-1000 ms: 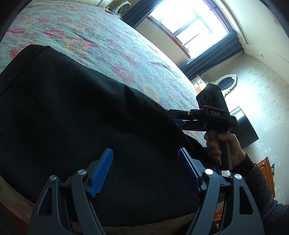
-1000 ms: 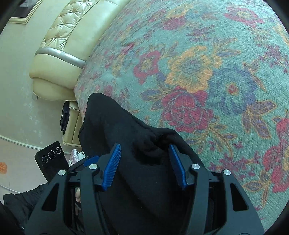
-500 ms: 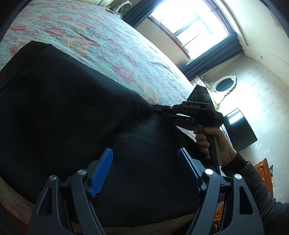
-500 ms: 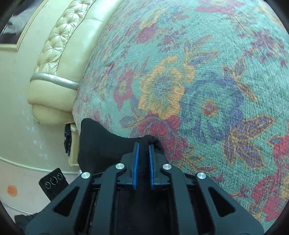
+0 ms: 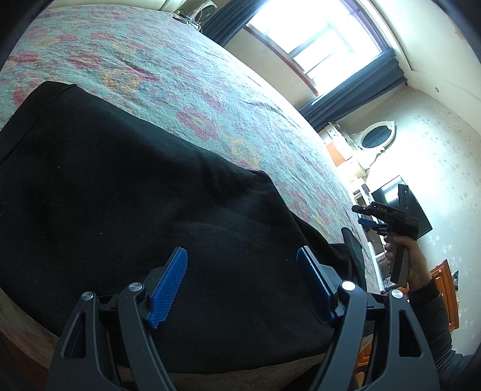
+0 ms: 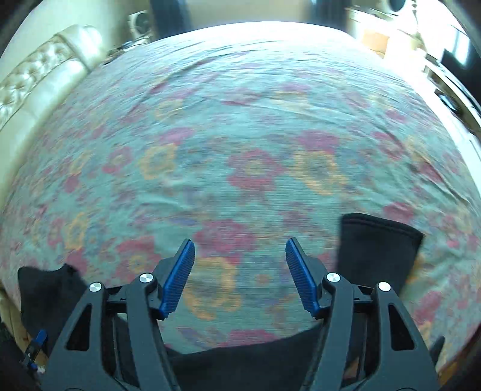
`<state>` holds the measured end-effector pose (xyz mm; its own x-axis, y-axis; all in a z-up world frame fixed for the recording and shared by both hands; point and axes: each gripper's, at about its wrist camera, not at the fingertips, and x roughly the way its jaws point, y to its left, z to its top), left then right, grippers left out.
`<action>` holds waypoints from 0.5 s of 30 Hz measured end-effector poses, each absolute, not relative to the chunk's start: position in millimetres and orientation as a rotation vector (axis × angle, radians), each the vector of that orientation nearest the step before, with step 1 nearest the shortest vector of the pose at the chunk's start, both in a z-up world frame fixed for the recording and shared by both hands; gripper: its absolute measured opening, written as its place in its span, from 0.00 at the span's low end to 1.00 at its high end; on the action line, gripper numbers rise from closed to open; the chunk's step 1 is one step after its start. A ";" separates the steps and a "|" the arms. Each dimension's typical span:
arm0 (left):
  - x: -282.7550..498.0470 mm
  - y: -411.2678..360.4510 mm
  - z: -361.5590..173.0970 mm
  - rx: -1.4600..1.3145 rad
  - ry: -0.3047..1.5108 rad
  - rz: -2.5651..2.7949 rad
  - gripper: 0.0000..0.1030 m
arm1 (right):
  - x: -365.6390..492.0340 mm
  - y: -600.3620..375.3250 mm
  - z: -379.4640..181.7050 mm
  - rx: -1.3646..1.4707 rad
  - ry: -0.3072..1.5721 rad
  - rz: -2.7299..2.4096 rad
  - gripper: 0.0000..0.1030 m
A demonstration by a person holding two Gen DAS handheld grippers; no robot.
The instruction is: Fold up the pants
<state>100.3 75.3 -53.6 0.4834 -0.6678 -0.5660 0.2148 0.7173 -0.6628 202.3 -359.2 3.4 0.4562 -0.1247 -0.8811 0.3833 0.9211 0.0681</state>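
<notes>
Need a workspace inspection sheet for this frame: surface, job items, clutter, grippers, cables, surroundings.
Surface: bed with a floral cover, lightly wrinkled.
Job's things: black pants spread at the near edge; one leg end lies flat on the cover.
Clutter: nothing seen on the cover besides the pants.
Grippers: left gripper open over the pants, nothing between the pads. Right gripper opening, empty, above bare cover; right wrist view is motion-blurred.
Cables: a few by the fan beyond the far edge of the bed.
Surroundings: window with dark curtains, padded headboard, oval mirror.
</notes>
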 end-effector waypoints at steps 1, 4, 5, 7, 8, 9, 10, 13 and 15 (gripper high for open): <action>99.2 69.7 -52.3 -0.552 0.923 -0.581 0.73 | 200.3 -375.3 -0.4 0.269 1.075 -0.368 0.61; 96.0 49.0 -50.9 -0.517 0.945 -0.625 0.73 | 207.5 -386.7 -16.6 0.150 1.142 -0.474 0.57; 94.3 42.5 -50.6 -0.508 0.951 -0.638 0.73 | 212.5 -386.1 -24.0 0.095 1.170 -0.498 0.56; 90.5 30.4 -51.0 -0.495 0.967 -0.668 0.73 | 220.2 -377.8 -39.9 0.002 1.230 -0.549 0.56; 88.8 25.2 -51.0 -0.487 0.974 -0.677 0.73 | 222.9 -376.6 -48.0 -0.040 1.261 -0.562 0.56; 86.6 19.9 -52.0 -0.480 0.983 -0.687 0.73 | 225.9 -375.5 -57.0 -0.088 1.288 -0.586 0.56; 84.6 15.1 -53.0 -0.474 0.994 -0.696 0.73 | 227.0 -373.4 -64.5 -0.131 1.307 -0.614 0.56; 78.7 2.5 -53.5 -0.452 1.015 -0.720 0.73 | 224.1 -377.0 -80.6 -0.206 1.347 -0.664 0.57; 75.3 -4.2 -50.9 -0.441 1.017 -0.739 0.73 | 215.9 -382.1 -82.7 -0.216 1.338 -0.675 0.60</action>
<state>75.3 -4.2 -50.9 0.3199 -0.7319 -0.6016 0.3457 0.6814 -0.6451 215.9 -382.1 -82.7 0.0755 -0.5643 -0.8221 0.3262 0.7931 -0.5144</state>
